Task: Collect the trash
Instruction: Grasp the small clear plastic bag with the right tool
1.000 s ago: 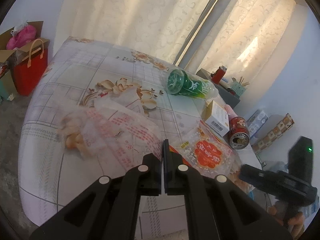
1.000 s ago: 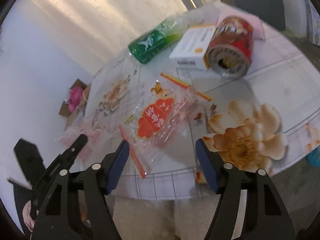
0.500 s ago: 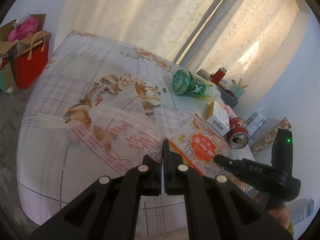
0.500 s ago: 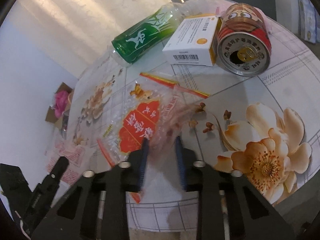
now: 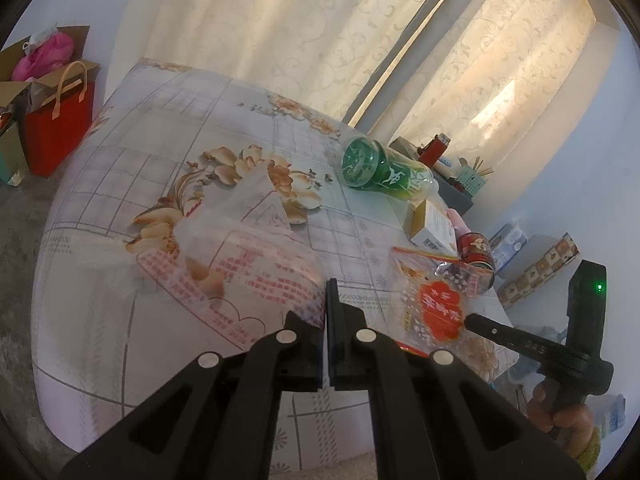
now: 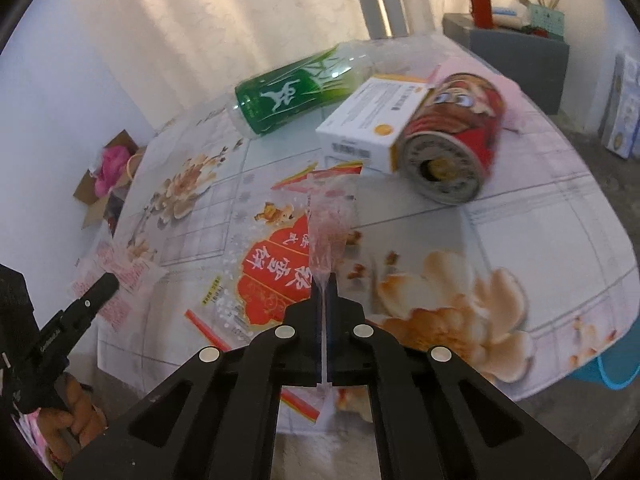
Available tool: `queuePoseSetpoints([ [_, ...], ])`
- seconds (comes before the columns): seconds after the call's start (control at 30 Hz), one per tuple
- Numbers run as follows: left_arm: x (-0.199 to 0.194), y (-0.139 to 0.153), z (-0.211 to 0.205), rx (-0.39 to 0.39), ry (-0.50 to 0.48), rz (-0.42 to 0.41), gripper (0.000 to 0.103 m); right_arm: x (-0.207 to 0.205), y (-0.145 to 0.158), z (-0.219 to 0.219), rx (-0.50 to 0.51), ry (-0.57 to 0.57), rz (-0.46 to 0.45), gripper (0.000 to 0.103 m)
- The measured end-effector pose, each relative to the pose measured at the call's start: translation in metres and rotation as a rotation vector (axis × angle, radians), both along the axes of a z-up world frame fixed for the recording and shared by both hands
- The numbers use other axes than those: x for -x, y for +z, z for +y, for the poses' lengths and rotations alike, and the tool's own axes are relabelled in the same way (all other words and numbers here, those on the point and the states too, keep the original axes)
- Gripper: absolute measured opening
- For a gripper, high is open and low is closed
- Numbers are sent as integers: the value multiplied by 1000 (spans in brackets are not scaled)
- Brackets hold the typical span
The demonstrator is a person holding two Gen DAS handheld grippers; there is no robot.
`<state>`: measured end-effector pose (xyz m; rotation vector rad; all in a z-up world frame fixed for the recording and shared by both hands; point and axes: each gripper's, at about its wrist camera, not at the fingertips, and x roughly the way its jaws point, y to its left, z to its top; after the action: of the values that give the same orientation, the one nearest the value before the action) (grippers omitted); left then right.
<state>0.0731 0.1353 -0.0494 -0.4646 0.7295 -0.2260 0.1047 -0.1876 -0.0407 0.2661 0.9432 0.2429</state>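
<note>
A clear snack wrapper with a red label (image 6: 276,272) lies at the near edge of the flowered tablecloth (image 6: 560,216). My right gripper (image 6: 324,280) is shut on a pinched-up fold of it. The left wrist view shows that wrapper (image 5: 436,308) lifted at the right gripper's tip (image 5: 468,320). My left gripper (image 5: 328,308) is shut on the edge of a thin, translucent plastic bag with red print (image 5: 248,264), which drapes onto the table. Lying on their sides further back are a green bottle (image 6: 296,92), a white box (image 6: 372,120) and a red can (image 6: 456,136).
A red paper bag (image 5: 56,128) and open cardboard boxes stand on the floor left of the table. A grey cabinet (image 6: 520,52) with small items stands behind the table by the curtains. A blue bucket rim (image 6: 616,368) shows below the table's right corner.
The right gripper's jaws have closed from wide open onto the snack wrapper, pinching a fold of it up. The left gripper has stayed shut and hardly moved.
</note>
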Motion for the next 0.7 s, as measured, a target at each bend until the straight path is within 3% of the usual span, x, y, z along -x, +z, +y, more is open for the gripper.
queuePoseSetpoints([
  [0.7, 4, 29, -40, -72, -88, -43, 1, 36, 26, -30, -64, -19, -106, 0],
])
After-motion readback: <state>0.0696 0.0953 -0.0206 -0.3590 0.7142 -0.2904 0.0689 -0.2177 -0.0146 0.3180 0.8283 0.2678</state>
